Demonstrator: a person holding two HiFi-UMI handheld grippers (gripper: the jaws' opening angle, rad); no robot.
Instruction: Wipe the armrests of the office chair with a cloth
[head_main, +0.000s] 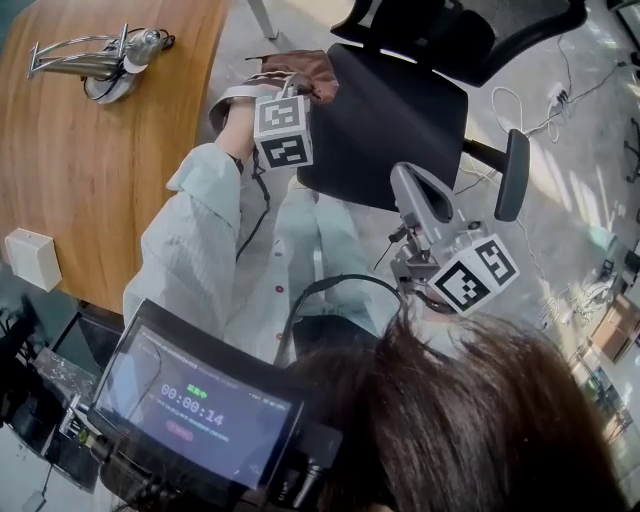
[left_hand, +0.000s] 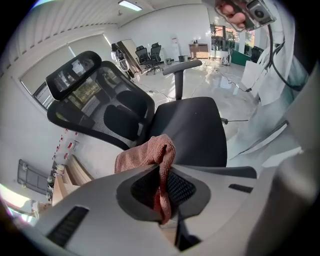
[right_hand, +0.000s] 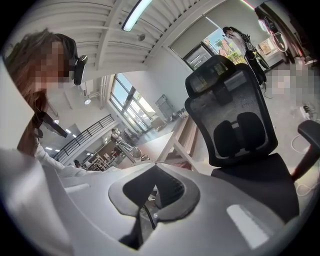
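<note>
The cloth (left_hand: 142, 155) was a small pinkish-brown rag. By the look of it, it was soft and light, bunched into folds above the jaws with a tail hanging down between them. I judged the napped fabric would not slip out easily, but it would flop and fold over itself. A hold on a thick bunch, leaving a loose pad in front for wiping, seemed the right way to carry it.

The left gripper (left_hand: 161, 172) had its jaws closed on the cloth, pinching 1 fold tight. In the head view the cloth sat at the table-side corner of the chair seat (head_main: 400, 120), close by the wooden table (head_main: 90, 170). I could not tell whether it touched anything there. Only 1 armrest (head_main: 513, 175) showed plainly, a hard dark pad on a post at the far side of the seat, well apart from the cloth. I judged it would take firm pressure.

The left arm was stretched forward, its pale sleeve (head_main: 190, 240) running along the table's edge, with the gripper pointed at the chair. The right gripper (right_hand: 156, 167) was held nearer the body and tilted up toward the backrest (right_hand: 235, 115). Its jaws were drawn together with nothing between them.
</note>
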